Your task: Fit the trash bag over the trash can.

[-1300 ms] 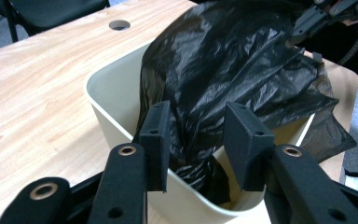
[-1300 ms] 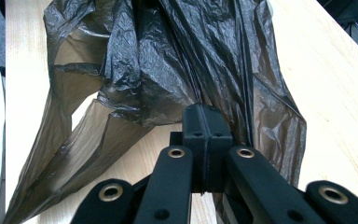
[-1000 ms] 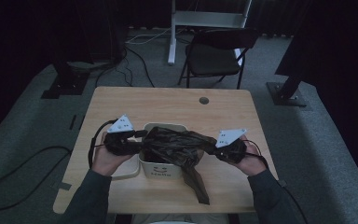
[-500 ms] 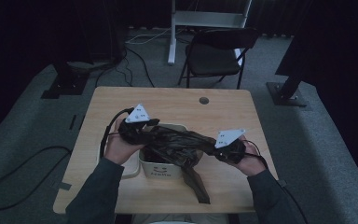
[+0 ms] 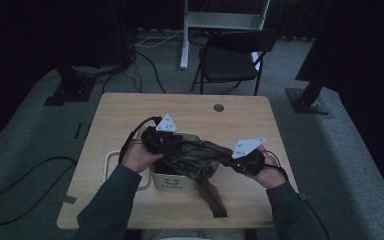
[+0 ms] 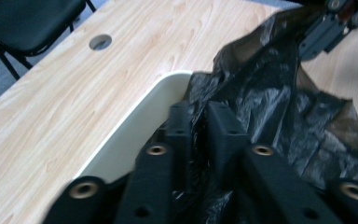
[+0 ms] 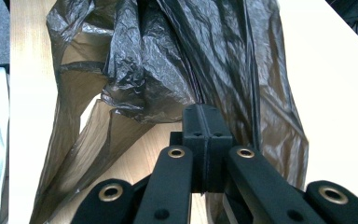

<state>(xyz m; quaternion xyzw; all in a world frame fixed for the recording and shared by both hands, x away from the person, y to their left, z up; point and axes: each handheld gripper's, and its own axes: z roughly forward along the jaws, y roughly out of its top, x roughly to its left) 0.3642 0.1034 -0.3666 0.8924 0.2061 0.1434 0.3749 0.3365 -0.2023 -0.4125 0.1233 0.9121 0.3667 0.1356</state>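
— Holding a black bin bag [image 5: 192, 157] stretched between my two grippers, that's where I am. From the high view, my left gripper [image 5: 156, 140] sits over the far left corner of the white bin [image 5: 172, 184], and my right gripper [image 5: 247, 161] hangs off to the bin's right, above the wooden table [image 5: 130, 112]. A tail of the bag trails down toward the table's near edge.

— What do your left jaws have?

— In the left gripper view my left gripper [image 6: 198, 122] has just been closing, and a fold of bag [image 6: 279, 107] is caught in the narrow gap between the jaws, right beside the bin's rim [image 6: 135, 123]. They look nearly together on the film. My other gripper shows at the top right, gripping the far side.

— And the right?

— In the right gripper view my right gripper [image 7: 206, 122] is pressed fully together, with the bag [image 7: 177, 60] pinched there and fanning out ahead over the table.

— So which step is this?

— I'd judge it as lining the bin: getting the bag's mouth open over the rim. Next, I think, both hands need to draw apart and lower the edge around the rim without tearing the thin film or letting the left pinch slip.
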